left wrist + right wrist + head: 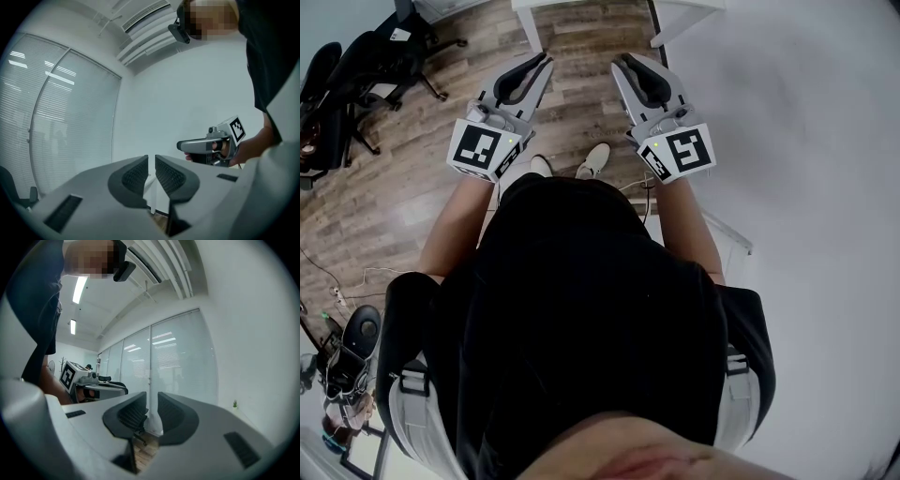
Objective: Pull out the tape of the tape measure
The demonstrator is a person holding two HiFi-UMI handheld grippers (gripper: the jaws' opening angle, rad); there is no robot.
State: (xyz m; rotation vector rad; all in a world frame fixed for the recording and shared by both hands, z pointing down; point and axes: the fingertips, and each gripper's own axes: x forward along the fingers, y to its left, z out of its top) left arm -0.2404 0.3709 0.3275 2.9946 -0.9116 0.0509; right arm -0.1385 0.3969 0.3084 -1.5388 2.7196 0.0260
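Note:
No tape measure shows in any view. In the head view the person holds both grippers out level in front of the body, side by side over the wooden floor. My left gripper (546, 60) (151, 161) has its jaws slightly apart with a narrow gap and nothing between the pads. My right gripper (621, 62) (152, 403) stands the same way, its gap a little wider and also empty. Each gripper view catches the other gripper off to the side: the right gripper (182, 146) in a hand, and the left gripper (123, 390) with its marker cube.
Wooden floor (412, 178) lies below, with black office chairs (352, 80) at the left and a white table's legs (530, 28) ahead. A white wall (806, 141) runs along the right. Glass partitions with blinds (173, 362) stand beyond. The person's shoes (592, 161) show below the grippers.

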